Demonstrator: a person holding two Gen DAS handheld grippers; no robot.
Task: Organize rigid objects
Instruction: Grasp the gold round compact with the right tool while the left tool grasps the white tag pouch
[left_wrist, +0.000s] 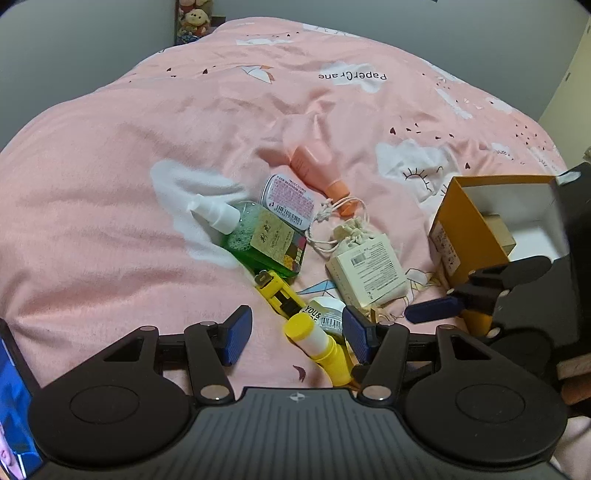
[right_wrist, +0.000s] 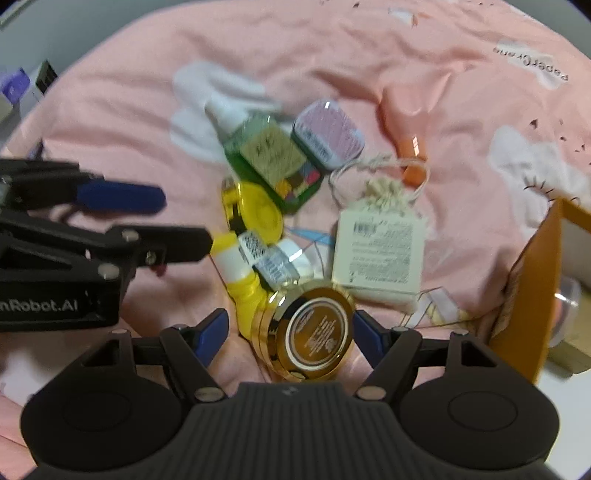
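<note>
I look across a bed spread with a pink quilt printed with white clouds; grey wall behind, plush toys stacked past its far edge.

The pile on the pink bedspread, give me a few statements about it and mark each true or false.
1. The green bottle lies on its side with a white cap. True.
2. The orange box is shut with a lid. False: it is open at the top, with something inside.
3. The round gold jar sits between the fingers of the right tongs. True; they do not visibly press on it.
4. The cloth pouch lies inside the orange box. False: it lies on the bedspread beside the box.
5. The left tongs are clamped on the small tin. False: they are open, the tin farther off.
</note>
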